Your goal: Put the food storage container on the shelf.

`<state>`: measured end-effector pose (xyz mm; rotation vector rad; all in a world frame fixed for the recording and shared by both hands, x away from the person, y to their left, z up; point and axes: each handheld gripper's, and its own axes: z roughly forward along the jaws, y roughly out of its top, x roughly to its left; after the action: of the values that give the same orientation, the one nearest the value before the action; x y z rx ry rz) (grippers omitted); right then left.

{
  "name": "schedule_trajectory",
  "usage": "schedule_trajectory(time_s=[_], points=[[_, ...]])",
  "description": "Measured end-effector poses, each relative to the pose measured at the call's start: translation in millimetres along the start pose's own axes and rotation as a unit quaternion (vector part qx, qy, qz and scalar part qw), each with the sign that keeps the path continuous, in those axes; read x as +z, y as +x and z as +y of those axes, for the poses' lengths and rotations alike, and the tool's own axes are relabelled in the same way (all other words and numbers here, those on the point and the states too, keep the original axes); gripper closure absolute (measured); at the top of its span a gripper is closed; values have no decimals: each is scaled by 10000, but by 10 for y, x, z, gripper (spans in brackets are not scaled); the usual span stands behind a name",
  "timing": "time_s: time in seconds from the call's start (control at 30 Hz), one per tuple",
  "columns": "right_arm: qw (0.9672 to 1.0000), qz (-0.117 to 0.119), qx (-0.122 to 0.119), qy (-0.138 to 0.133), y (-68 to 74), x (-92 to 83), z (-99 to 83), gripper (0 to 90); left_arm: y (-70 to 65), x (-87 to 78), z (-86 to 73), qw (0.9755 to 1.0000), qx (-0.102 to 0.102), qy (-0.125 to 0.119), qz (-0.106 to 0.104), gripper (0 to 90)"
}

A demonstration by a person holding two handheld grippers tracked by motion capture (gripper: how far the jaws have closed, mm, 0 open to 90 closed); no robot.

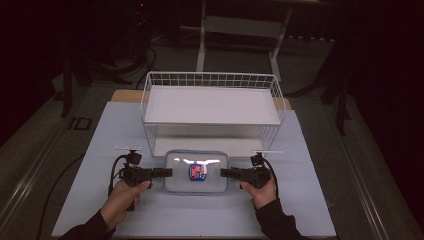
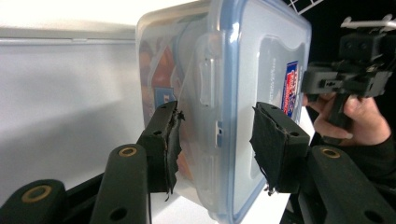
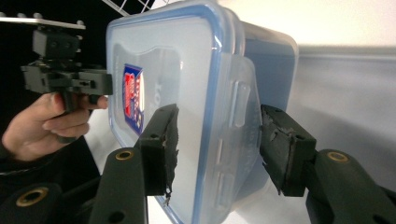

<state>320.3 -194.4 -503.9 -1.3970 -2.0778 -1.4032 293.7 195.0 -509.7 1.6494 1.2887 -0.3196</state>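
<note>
- Plastic box (image 1: 196,171) flat on the table (image 1: 300,200), just in front of the wire shelf rack (image 1: 210,107).
- Left gripper (image 1: 166,173) clamped on the box's left end; right gripper (image 1: 226,173) straddling the right end, grip not certain.
- Lift likely just starting; placing left.
- Lower shelf opening close behind; open table on both sides.

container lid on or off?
On. The blue-rimmed lid sits flush on the clear food container, and its side latch lies folded down against the wall.
</note>
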Motion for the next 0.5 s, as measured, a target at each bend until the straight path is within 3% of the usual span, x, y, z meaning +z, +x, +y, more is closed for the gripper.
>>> schedule_trajectory(time_s=[0.3, 0.5], points=[[10000, -60, -74, 14, -7, -88, 31, 490, -54, 66, 32, 10000, -31, 12, -60, 518], [9998, -91, -166, -113, 2, -196, 116, 489, -149, 98, 113, 9999, 21, -120, -50, 518]])
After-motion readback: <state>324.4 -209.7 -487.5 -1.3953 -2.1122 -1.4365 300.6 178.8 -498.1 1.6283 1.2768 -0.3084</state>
